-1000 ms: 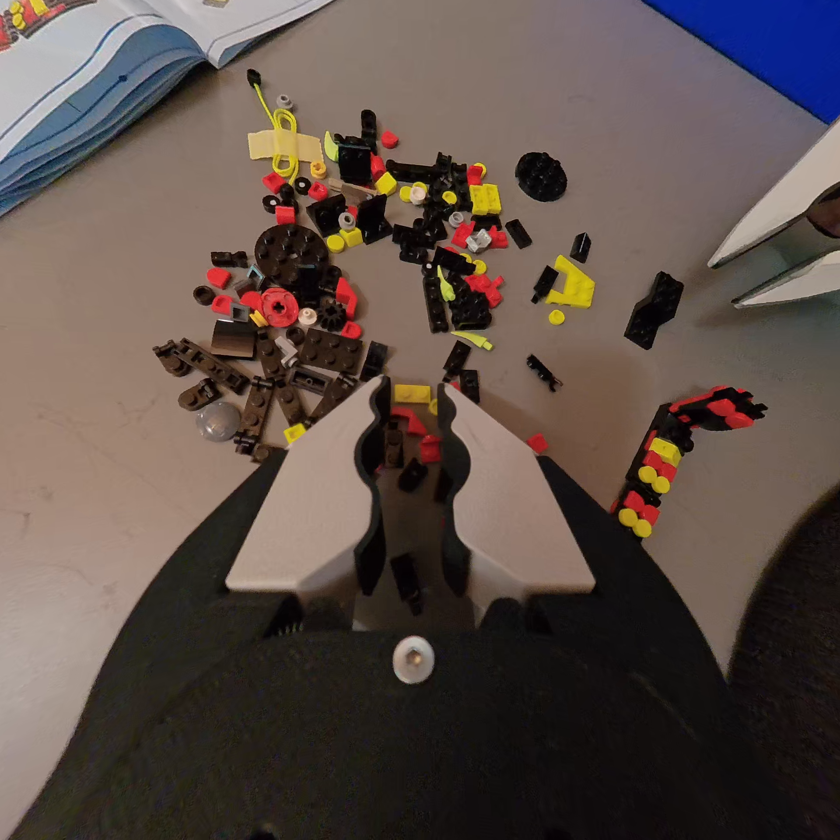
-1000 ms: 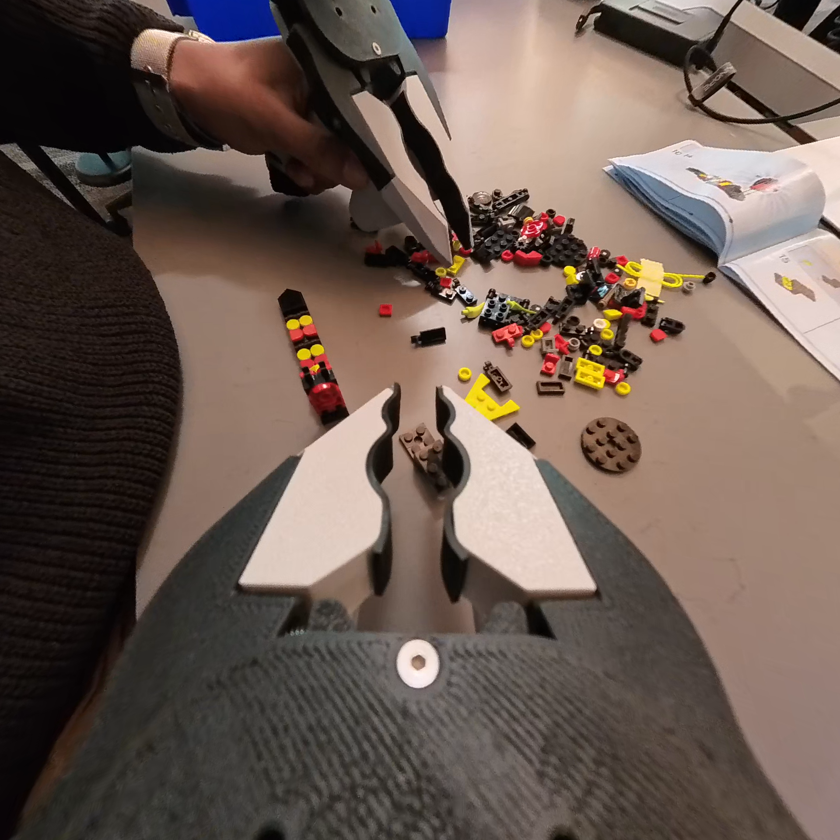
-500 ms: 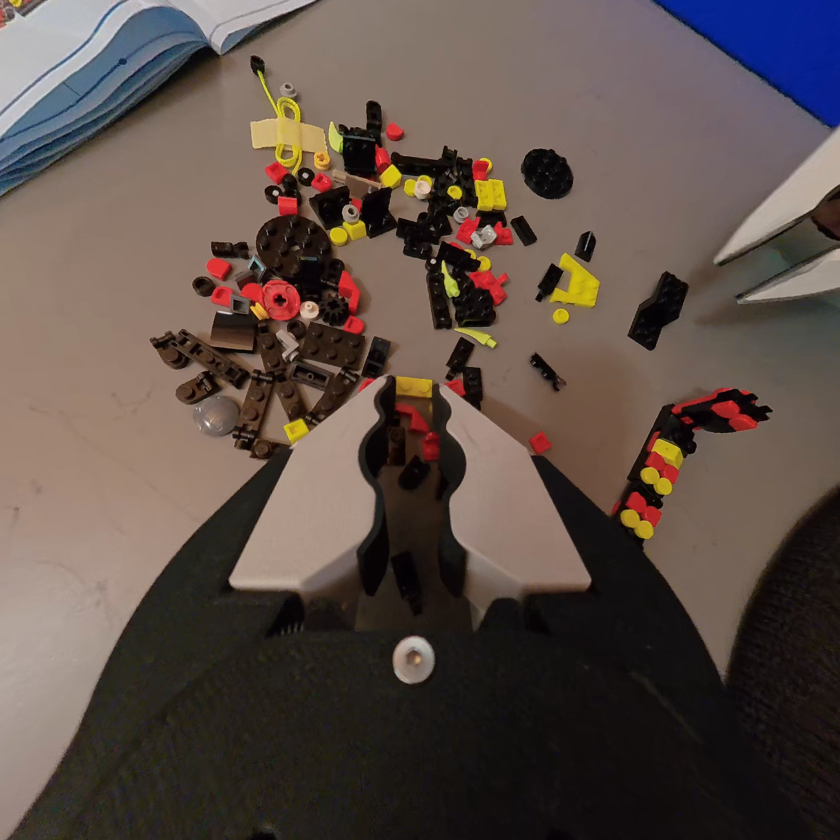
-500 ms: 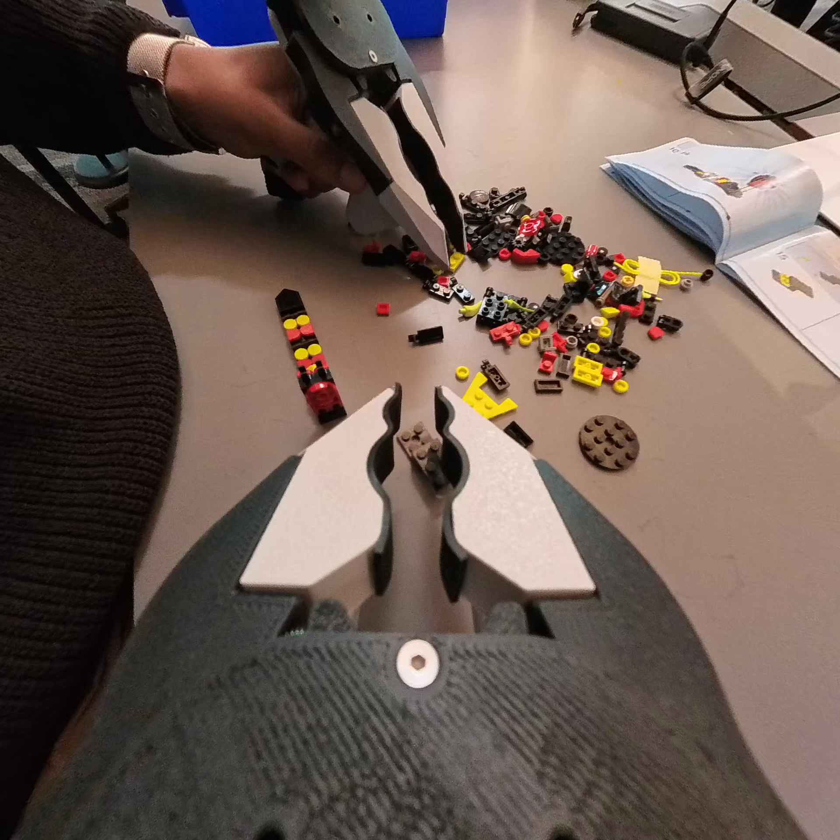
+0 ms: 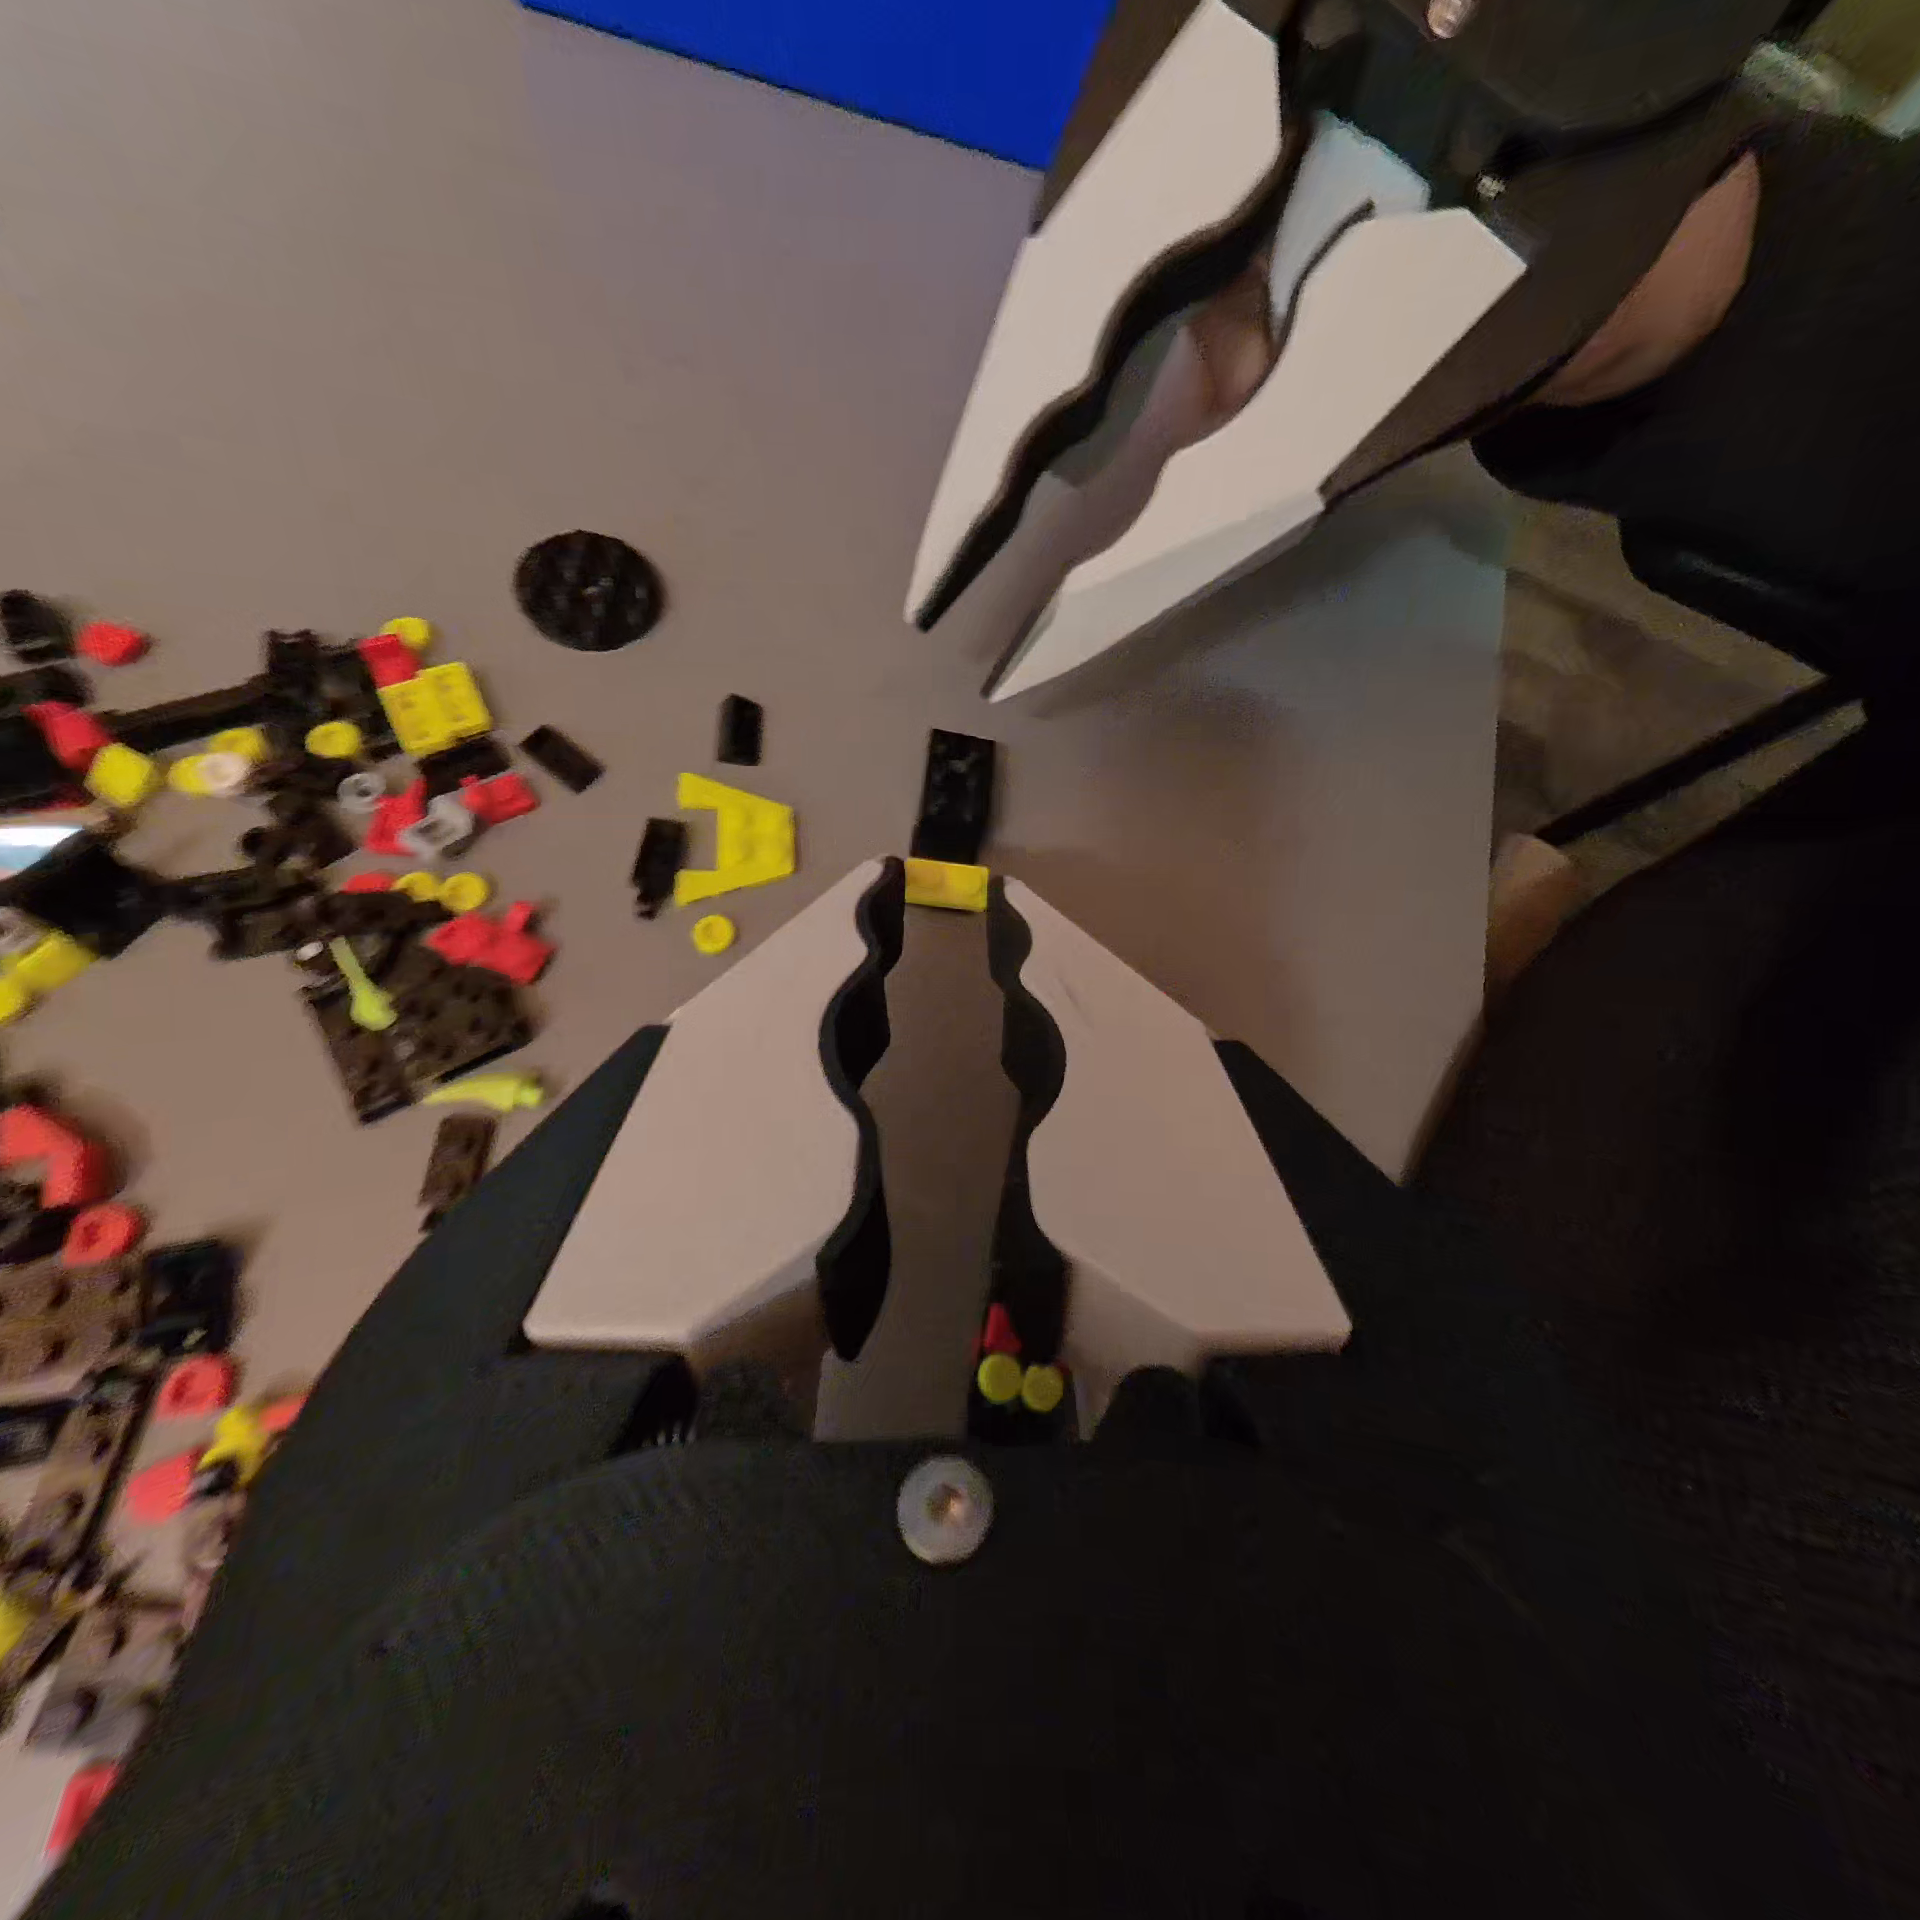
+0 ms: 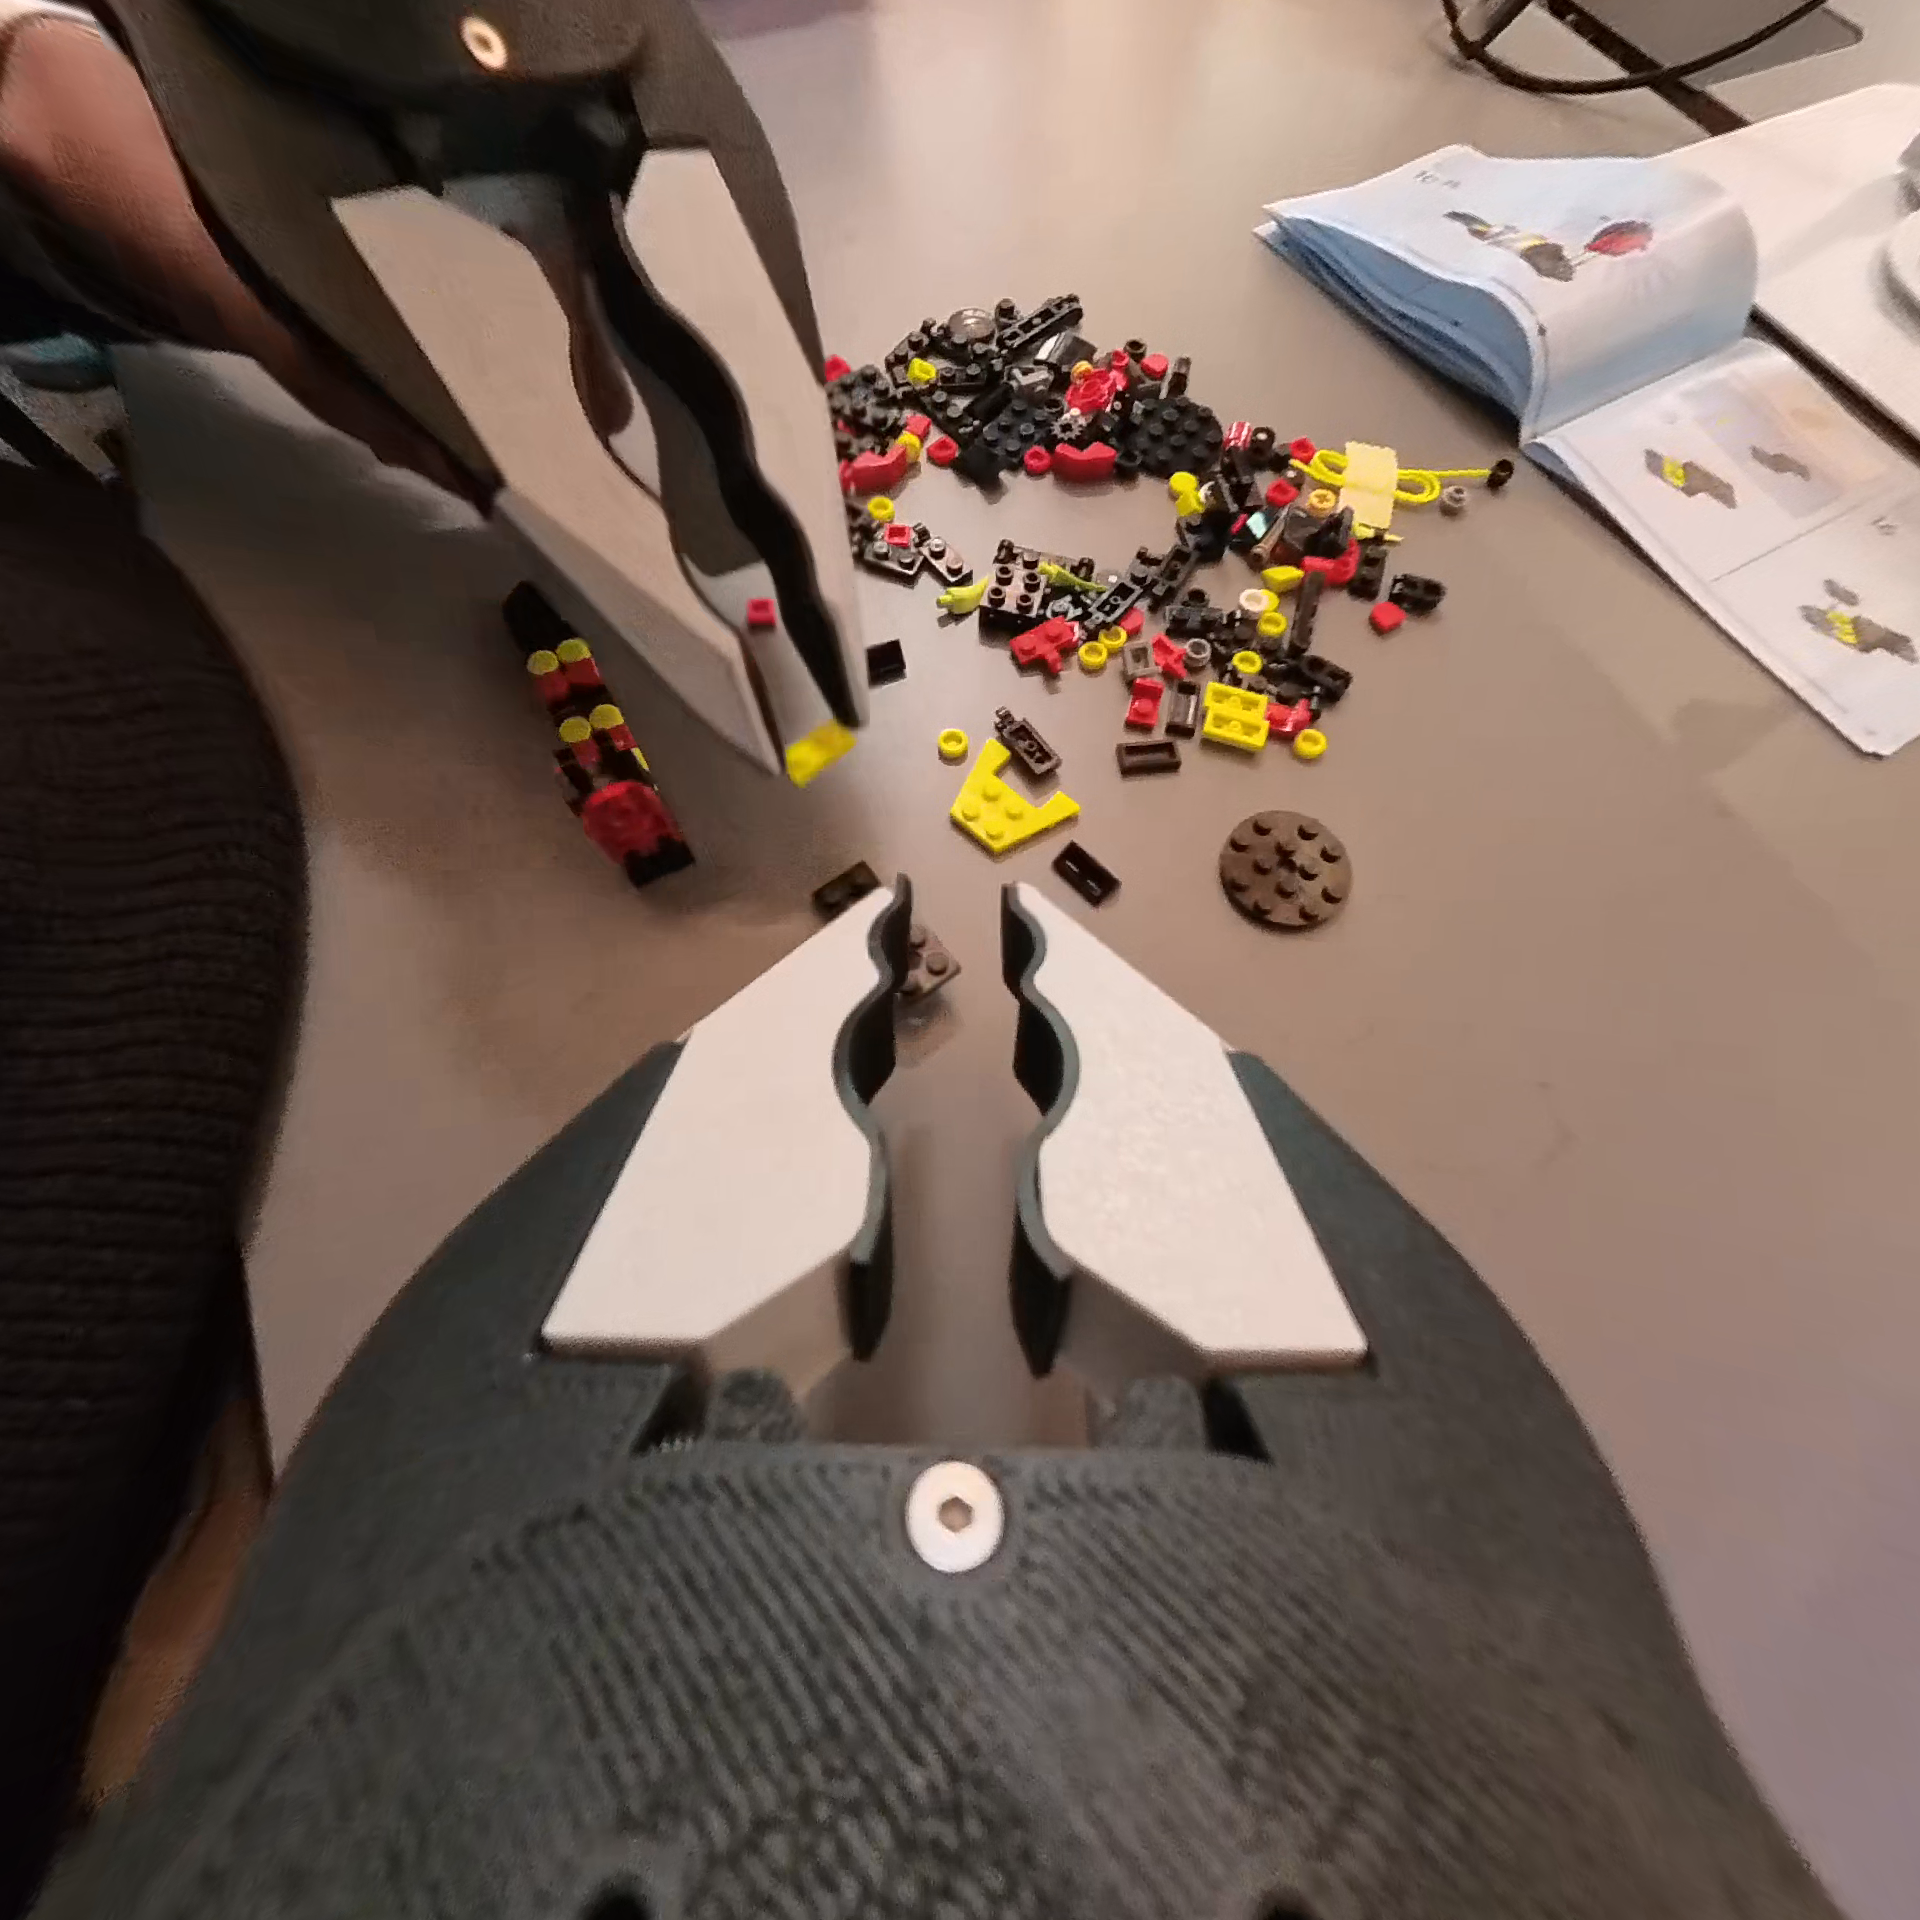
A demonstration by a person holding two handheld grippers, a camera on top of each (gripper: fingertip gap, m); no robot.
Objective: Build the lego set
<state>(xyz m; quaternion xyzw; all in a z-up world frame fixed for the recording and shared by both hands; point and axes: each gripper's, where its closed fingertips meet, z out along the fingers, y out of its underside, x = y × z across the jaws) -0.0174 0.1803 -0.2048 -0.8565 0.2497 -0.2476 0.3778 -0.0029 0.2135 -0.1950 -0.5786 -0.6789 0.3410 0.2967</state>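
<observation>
Landmark: the yellow wedge plate [image 5: 740, 850] [image 6: 1008, 798] on the grey table [image 5: 416, 312] [image 6: 1507, 1039].

Left gripper [image 5: 943, 883] [image 6: 816, 743]: clenched on a small yellow plate [image 5: 945, 885] [image 6: 819, 750], pinched at the very fingertips. In the left wrist view the plate sits just right of the wedge plate, in front of a black plate [image 5: 956, 795] that lies flat on the table. The right wrist view shows the same yellow plate held clear above the table surface, left of the wedge plate.

Right gripper [image 6: 951, 914] [image 5: 961, 649]: released; its jaws stand apart with a visible gap. The right wrist view shows the black plate [image 6: 925, 966] between the fingertips, against the left finger and near the wedge plate. Whether it touches the finger cannot be told. The left wrist view shows this gripper above and beyond the black plate.

Shown only in the right wrist view:
- The open instruction booklet [image 6: 1621, 312], far right of the wedge plate.
- The full length of the partly built red, yellow and black assembly [image 6: 597, 748], left of the wedge plate behind the left gripper; the left wrist view shows only a fragment [image 5: 1013, 1371] of it between the finger bases.

Both views show the loose brick pile [image 5: 312, 831] [image 6: 1122, 520] and the round black plate [image 5: 588, 590] [image 6: 1286, 869].
</observation>
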